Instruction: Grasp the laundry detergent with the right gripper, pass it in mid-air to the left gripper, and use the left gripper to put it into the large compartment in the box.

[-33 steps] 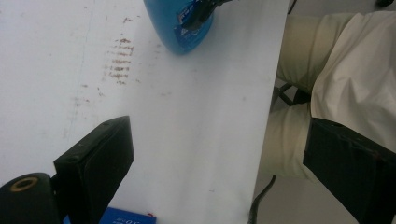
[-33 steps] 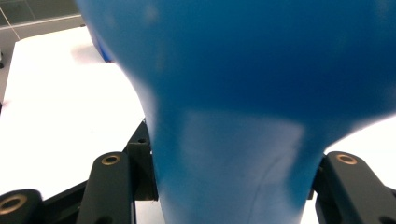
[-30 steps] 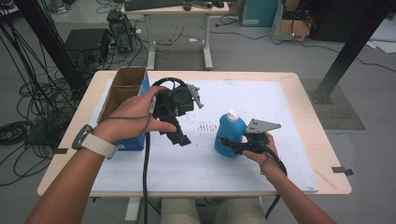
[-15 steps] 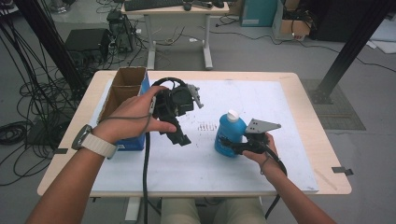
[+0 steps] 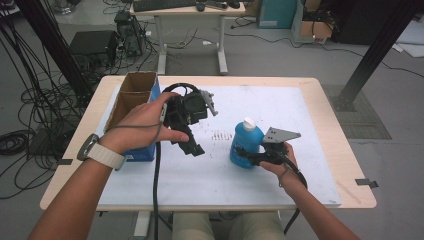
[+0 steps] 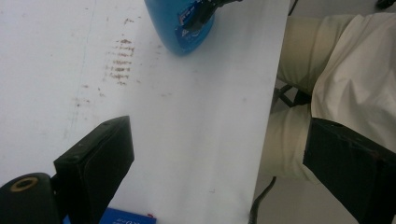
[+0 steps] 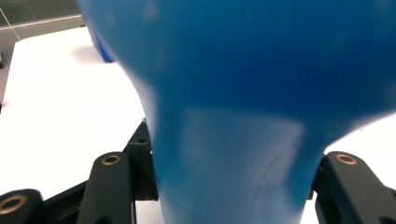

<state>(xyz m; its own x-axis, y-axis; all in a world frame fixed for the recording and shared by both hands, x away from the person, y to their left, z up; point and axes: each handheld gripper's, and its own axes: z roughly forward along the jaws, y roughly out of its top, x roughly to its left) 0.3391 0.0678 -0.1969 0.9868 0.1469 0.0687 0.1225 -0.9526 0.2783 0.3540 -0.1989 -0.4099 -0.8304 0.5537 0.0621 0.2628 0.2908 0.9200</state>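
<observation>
I hold my right gripper [image 5: 246, 154] low over the near right part of the worktop [image 5: 320, 100], and its jaws are clamped on the blue bottle [image 5: 246, 141]. The bottle stands upright on the white sheet [image 5: 280, 107] that covers the worktop, its white cap [image 5: 249, 123] on top. In the right gripper view the blue bottle [image 7: 233, 116] sits squarely between my two black jaws, which press on its narrow lower part from either side. The grey three-cornered plate [image 5: 280, 135] on that gripper points to the right, just beside the bottle.

My left gripper [image 5: 194, 149] hangs in the air above the worktop, to the left of the bottle and apart from it. Its jaws stand wide apart with nothing between them; in the left gripper view they frame bare white sheet, with the bottle [image 6: 184, 25] farther off. A patch of small brown marks [image 5: 220, 135] lies on the sheet between my two grippers. An open cardboard box [image 5: 132, 92] stands at the far left of the worktop, beside my left hand [image 5: 145, 125], with a blue box [image 5: 140, 152] just below that hand.
</observation>
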